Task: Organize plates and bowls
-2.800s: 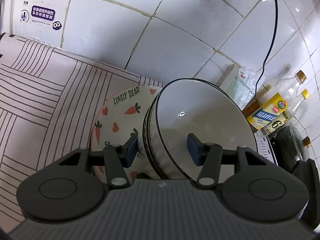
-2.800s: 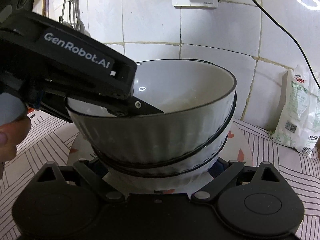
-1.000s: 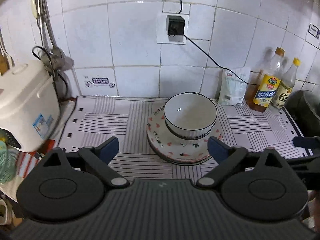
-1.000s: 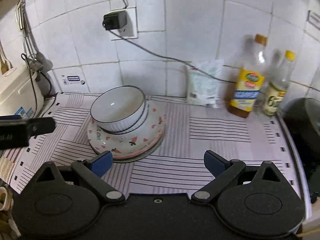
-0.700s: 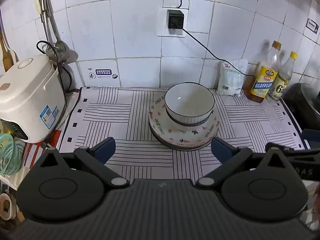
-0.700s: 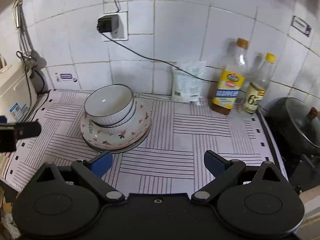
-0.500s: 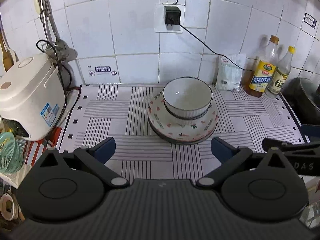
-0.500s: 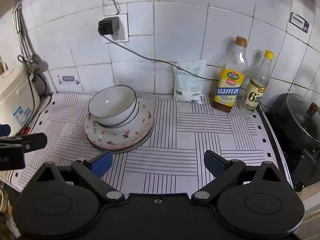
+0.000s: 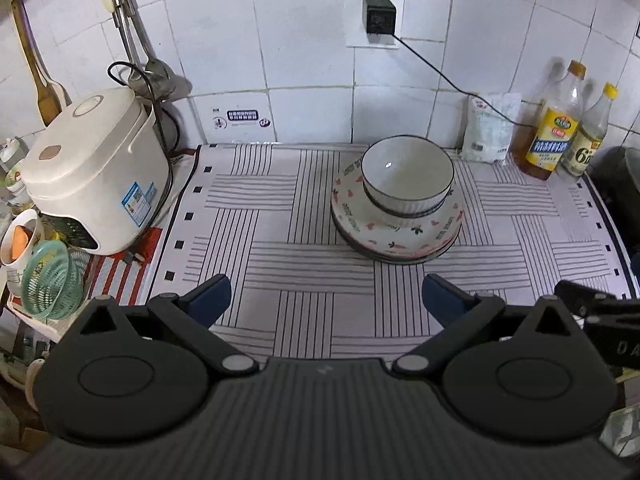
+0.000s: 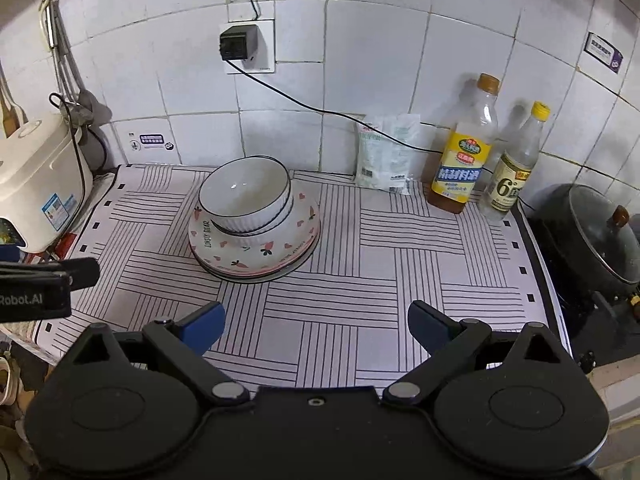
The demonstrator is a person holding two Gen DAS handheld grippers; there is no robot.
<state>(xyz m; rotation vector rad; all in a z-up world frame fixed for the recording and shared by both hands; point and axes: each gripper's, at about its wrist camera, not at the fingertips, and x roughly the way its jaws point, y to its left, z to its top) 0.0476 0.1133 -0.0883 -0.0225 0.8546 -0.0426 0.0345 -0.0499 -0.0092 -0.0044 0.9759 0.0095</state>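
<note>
White ribbed bowls with dark rims (image 9: 407,176) (image 10: 245,196) are nested one in another on a stack of carrot-and-heart patterned plates (image 9: 400,236) (image 10: 256,254) in the middle of the striped counter mat. My left gripper (image 9: 326,300) hangs open and empty well in front of the stack, over the mat's near edge. My right gripper (image 10: 316,326) is likewise open, empty and held back, to the right of the stack. Each gripper's body shows at the other view's edge.
A white rice cooker (image 9: 92,172) stands at the left with a green basket (image 9: 50,284) below it. A salt bag (image 10: 386,154), two bottles (image 10: 464,148) (image 10: 512,164) line the tiled wall. A dark lidded pot (image 10: 596,232) sits far right. A plug cord (image 10: 320,110) trails along the wall.
Earlier both grippers were at the bowls, the left with a finger inside the top bowl. Both have since let go and pulled back and up; the bowls rest stacked on the plates.
</note>
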